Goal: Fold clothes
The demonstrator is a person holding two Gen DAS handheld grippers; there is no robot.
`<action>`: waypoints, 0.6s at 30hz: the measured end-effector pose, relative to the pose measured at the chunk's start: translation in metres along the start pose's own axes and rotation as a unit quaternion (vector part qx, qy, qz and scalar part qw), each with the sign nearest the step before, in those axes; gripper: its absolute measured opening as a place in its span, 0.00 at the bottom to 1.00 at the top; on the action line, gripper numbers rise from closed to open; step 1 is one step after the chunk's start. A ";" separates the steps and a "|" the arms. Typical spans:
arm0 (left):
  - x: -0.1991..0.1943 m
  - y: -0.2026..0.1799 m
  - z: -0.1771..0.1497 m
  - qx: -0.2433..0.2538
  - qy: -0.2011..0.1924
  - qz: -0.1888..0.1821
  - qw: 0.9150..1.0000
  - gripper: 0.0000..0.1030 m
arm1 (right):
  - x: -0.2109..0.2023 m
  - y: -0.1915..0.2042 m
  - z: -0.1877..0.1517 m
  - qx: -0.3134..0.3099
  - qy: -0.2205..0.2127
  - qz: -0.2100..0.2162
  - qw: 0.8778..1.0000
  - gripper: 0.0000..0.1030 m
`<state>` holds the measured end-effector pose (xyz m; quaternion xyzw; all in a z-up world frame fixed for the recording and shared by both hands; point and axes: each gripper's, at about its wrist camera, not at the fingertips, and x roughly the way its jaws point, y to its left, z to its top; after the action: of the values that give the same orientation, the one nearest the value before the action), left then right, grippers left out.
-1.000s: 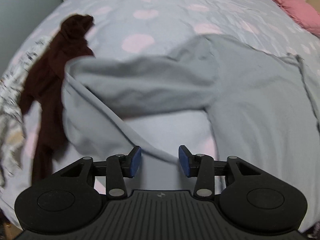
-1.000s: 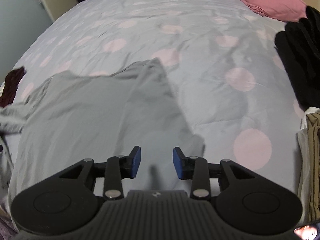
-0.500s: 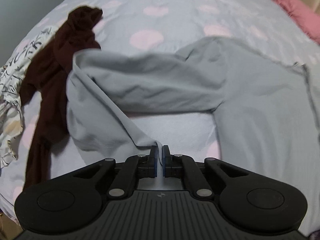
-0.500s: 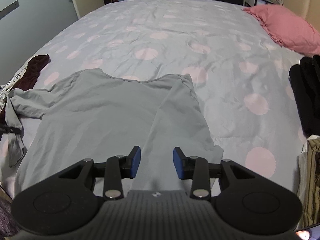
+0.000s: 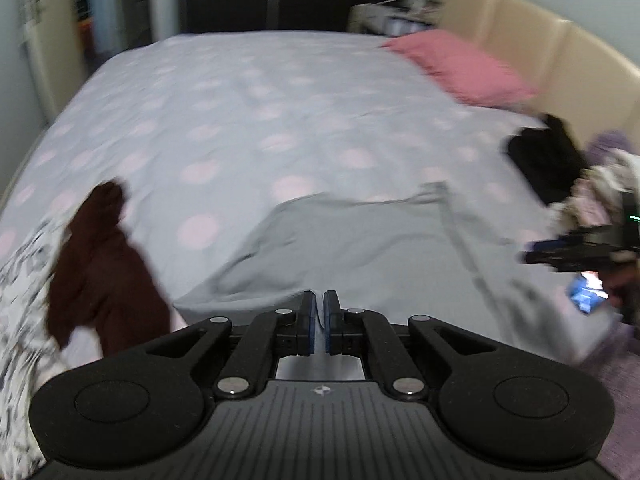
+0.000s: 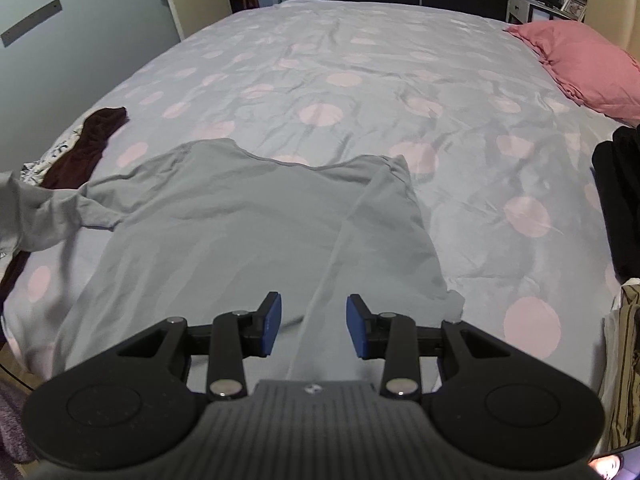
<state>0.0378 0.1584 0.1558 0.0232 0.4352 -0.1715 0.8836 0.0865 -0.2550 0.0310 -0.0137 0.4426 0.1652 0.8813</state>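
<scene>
A grey long-sleeved shirt (image 6: 256,248) lies flat on the dotted bed cover, its right sleeve (image 6: 360,216) folded down over the body. My left gripper (image 5: 319,314) is shut on the edge of the shirt's left sleeve (image 5: 256,280), which hangs raised off the bed at the left (image 6: 40,216) of the right wrist view. My right gripper (image 6: 314,328) is open above the shirt's lower part, with the folded sleeve's edge running between its fingers but not pinched. It also shows blurred at the right (image 5: 568,250) of the left wrist view.
A dark brown garment (image 5: 100,272) and a patterned white cloth (image 5: 20,280) lie at the bed's left edge. A pink pillow (image 6: 580,64) sits at the far right, with black clothes (image 6: 620,200) and a striped garment (image 6: 624,360) beside it. The bed cover (image 6: 360,60) stretches beyond the shirt.
My left gripper shut on the sleeve edge, then lifted and swung it towards the shirt's body. My right gripper stayed open and drew back from the shirt.
</scene>
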 end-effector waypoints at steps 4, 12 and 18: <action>-0.002 -0.049 -0.003 0.055 0.001 -0.064 0.996 0.02 | -0.007 0.003 -0.004 -0.001 -0.001 0.003 1.000 0.38; 0.021 -0.136 -0.049 0.133 0.045 -0.171 0.975 0.02 | -0.017 0.012 -0.025 -0.006 0.012 0.013 1.000 0.38; 0.060 -0.172 -0.091 0.158 0.109 -0.205 0.960 0.02 | -0.013 0.035 -0.051 0.009 0.038 0.061 0.997 0.38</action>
<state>-0.0530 -0.0031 0.0714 0.0909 0.4919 -0.4120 0.7616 0.0288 -0.2347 0.0147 0.0145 0.4770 0.2137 0.8524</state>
